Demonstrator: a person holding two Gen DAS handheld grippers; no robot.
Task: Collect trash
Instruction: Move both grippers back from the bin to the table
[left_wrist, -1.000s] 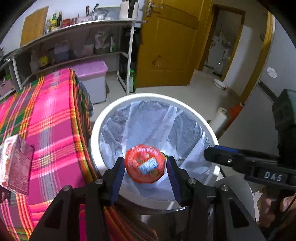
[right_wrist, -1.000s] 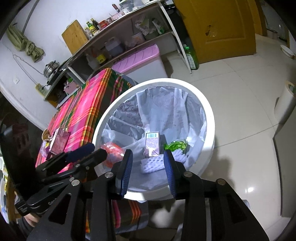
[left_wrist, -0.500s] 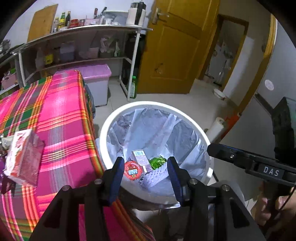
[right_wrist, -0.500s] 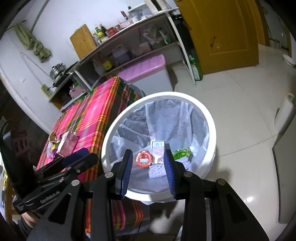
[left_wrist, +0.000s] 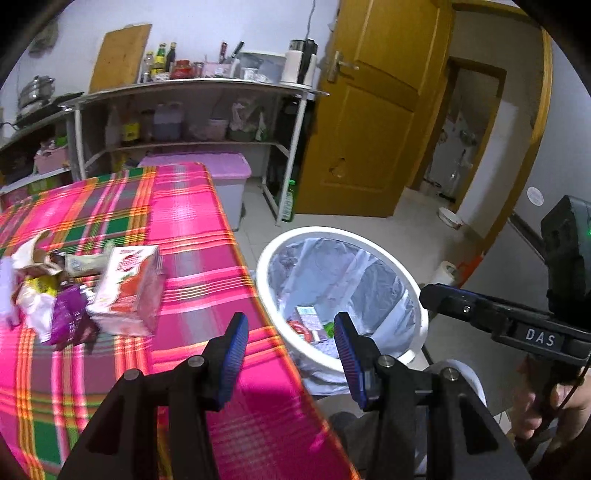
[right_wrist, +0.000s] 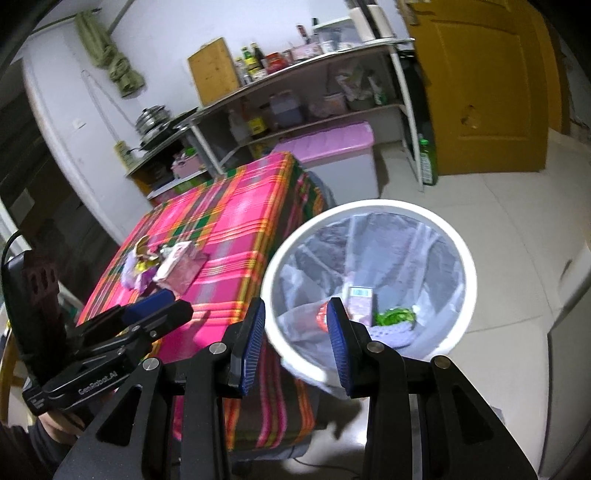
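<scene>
Where lettering shows, reads "DAS" on right gripper (left_wrist: 436, 295) and "GenRobot.AI" on left gripper (right_wrist: 162, 306). Both sets of fingers spread wide, gripping nothing, touching nothing. Red round lid (left_wrist: 300, 328), small box (left_wrist: 308, 316) and green wrapper (right_wrist: 393, 315) down inside lined white bin (right_wrist: 463, 266); carton (left_wrist: 127, 291) and wrappers (left_wrist: 48, 295) on plaid bench (left_wrist: 192, 229).

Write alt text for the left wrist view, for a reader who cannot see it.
The open, empty left gripper hangs over the edge of a pink plaid table, beside a white lined bin that already holds some trash. A carton and crumpled wrappers lie on the table to the left, and the right gripper reaches in from the right.
</scene>
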